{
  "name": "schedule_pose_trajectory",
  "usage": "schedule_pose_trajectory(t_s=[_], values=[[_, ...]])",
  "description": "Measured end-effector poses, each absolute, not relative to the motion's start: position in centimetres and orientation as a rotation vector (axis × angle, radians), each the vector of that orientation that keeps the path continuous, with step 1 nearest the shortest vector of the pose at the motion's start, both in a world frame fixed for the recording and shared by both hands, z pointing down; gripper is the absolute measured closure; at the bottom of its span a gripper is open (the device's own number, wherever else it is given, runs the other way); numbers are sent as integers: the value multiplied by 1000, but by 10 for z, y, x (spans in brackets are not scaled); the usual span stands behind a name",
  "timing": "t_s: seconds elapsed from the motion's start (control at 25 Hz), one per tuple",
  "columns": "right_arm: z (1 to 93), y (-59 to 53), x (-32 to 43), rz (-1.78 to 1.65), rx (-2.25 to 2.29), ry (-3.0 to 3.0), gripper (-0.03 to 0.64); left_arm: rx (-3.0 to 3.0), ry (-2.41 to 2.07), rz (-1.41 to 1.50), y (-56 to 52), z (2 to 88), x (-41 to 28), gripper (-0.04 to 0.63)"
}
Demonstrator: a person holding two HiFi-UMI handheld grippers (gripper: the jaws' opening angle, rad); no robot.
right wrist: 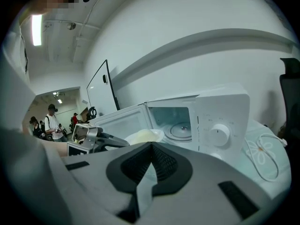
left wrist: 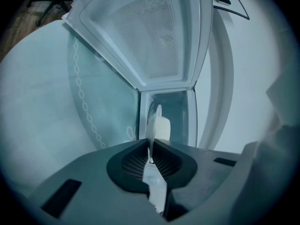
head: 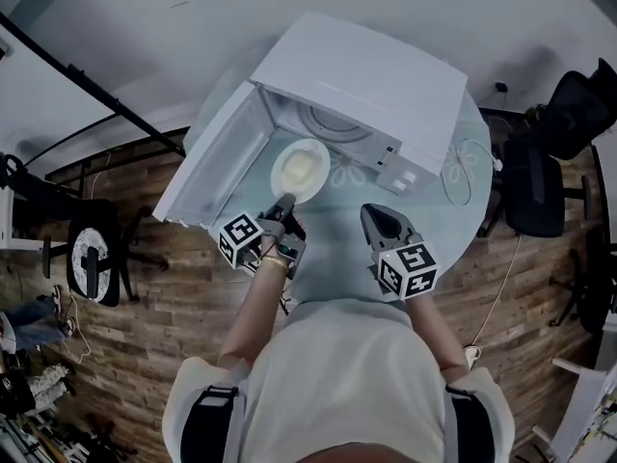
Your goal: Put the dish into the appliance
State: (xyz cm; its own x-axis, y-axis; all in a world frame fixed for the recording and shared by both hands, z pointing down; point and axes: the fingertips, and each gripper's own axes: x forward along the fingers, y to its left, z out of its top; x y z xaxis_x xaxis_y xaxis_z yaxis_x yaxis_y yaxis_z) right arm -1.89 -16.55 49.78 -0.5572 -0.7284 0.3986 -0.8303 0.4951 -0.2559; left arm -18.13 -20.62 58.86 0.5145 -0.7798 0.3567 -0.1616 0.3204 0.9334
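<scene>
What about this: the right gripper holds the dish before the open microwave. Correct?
No: the left gripper holds the dish before the open microwave. The left gripper view shows its rim between that gripper's jaws; the right gripper is empty.

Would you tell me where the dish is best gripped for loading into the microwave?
Grip the dish by its thin rim, on the edge facing the person, as the left gripper does. It is shallow with food in the middle, and this leaves the far edge free to enter the microwave.
</scene>
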Motion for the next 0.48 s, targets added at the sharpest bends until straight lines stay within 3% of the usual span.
schedule_pose_trajectory(t_s=[0.48], values=[[511,-170,-24,675,1370,-2434,611,1263,-892,-444,-279,604,-161,563]])
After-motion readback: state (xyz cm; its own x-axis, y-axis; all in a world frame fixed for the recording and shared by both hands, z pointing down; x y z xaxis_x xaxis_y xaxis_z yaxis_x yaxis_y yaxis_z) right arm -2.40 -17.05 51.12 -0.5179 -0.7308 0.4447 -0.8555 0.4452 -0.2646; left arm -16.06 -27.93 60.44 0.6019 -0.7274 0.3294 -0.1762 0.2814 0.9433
